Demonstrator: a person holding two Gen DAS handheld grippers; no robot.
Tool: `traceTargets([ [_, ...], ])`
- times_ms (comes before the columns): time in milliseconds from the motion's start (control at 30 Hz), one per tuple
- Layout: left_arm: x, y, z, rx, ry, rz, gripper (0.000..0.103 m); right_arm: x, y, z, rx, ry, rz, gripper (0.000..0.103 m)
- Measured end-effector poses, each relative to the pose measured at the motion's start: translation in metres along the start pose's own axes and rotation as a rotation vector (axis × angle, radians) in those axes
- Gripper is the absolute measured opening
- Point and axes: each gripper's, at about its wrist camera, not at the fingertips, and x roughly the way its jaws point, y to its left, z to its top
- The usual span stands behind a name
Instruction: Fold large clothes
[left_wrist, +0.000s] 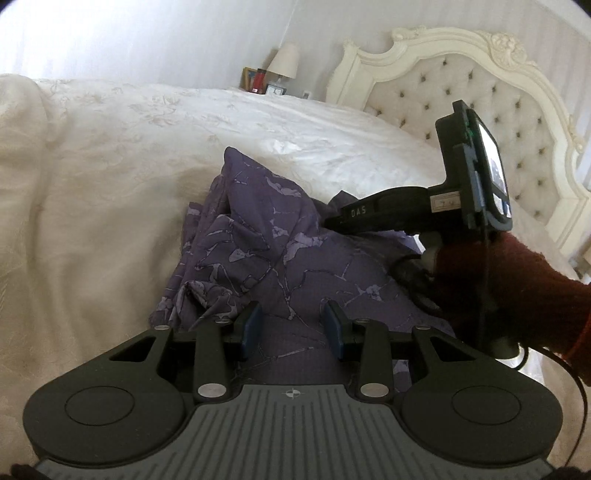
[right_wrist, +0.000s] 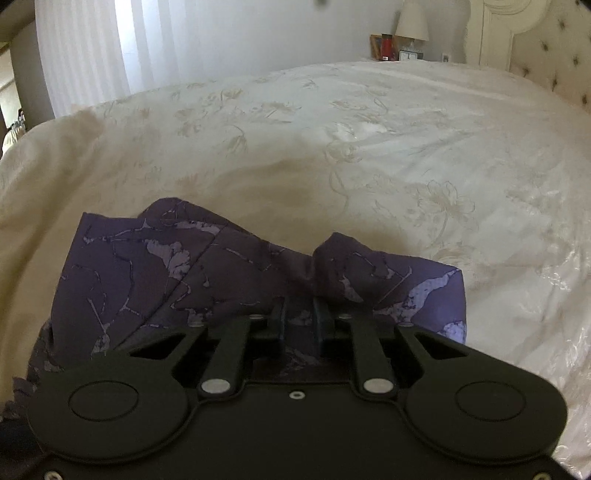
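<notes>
Blue-padded fingers (left_wrist: 254, 325) of our left gripper (left_wrist: 293, 326) stand partly apart with the purple patterned garment (left_wrist: 258, 243) running between them; whether the pads actually bite the cloth we cannot tell. That garment lies bunched on the cream embroidered bedspread (left_wrist: 92, 177), near its close edge. Our left wrist view alone shows the other tool from outside: the right gripper (left_wrist: 330, 221) reaches in from the right, its tip buried in the crumpled cloth, a small screen (left_wrist: 493, 166) mounted upright on its rear, and a hand in a dark red sleeve (left_wrist: 517, 295) gripping the handle low at the frame's right edge. Behind them we see a lamp (left_wrist: 284, 61) on a bedside table and the tufted cream headboard (left_wrist: 461, 92). Our right wrist view gives what that one hides: the right gripper's fingers (right_wrist: 275, 319) are drawn close together, clamped on a fold of the same garment, which bunches up into a ridge ahead of the tips and spreads to either side. This view also takes in a white curtain (right_wrist: 85, 48) at the far left and the open spread of bed beyond. Both tools angle downward toward the cloth.
</notes>
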Motion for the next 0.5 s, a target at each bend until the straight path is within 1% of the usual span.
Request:
traceTargets([
  [100, -0.001, -0.002, -0.001, 0.013, -0.007, -0.001, 0.038, -0.005, -0.005, -0.004, 0.027, -0.022, 0.015, 0.025],
  [167, -0.003, -0.003, -0.001, 0.015, -0.015, -0.013, 0.042, -0.01, -0.006, -0.007, 0.032, -0.042, 0.019, 0.025],
  [200, -0.003, -0.003, -0.001, 0.016, -0.019, -0.025, 0.049, -0.012, -0.007, -0.007, 0.035, -0.049, 0.023, 0.027],
  [233, -0.004, -0.004, -0.001, 0.02, -0.024, -0.041, 0.057, -0.013, -0.008, -0.008, 0.039, -0.057, 0.03, 0.031],
  [267, -0.006, -0.005, -0.001, 0.028, -0.032, -0.057, 0.061, -0.016, -0.009, -0.007, 0.043, -0.067, 0.042, 0.035],
  [300, -0.007, -0.007, 0.0, 0.04, -0.041, -0.065, 0.069, -0.018, -0.01, -0.006, 0.045, -0.077, 0.054, 0.044],
  [333, -0.011, -0.01, 0.001, 0.058, -0.055, -0.067, 0.074, -0.023, -0.012, -0.006, 0.047, -0.092, 0.062, 0.057],
  [367, -0.014, -0.013, 0.003, 0.075, -0.072, -0.06, 0.076, -0.029, -0.012, -0.006, 0.047, -0.106, 0.077, 0.064],
  [400, -0.019, -0.014, 0.004, 0.088, -0.093, -0.05, 0.078, -0.037, -0.013, -0.007, 0.048, -0.123, 0.09, 0.079],
  [433, -0.024, -0.015, 0.007, 0.096, -0.115, -0.039, 0.079, -0.044, -0.013, -0.007, 0.047, -0.143, 0.095, 0.08],
  [500, -0.03, -0.014, 0.011, 0.089, -0.133, -0.023, 0.081, -0.063, -0.016, -0.011, 0.05, -0.19, 0.096, 0.08],
])
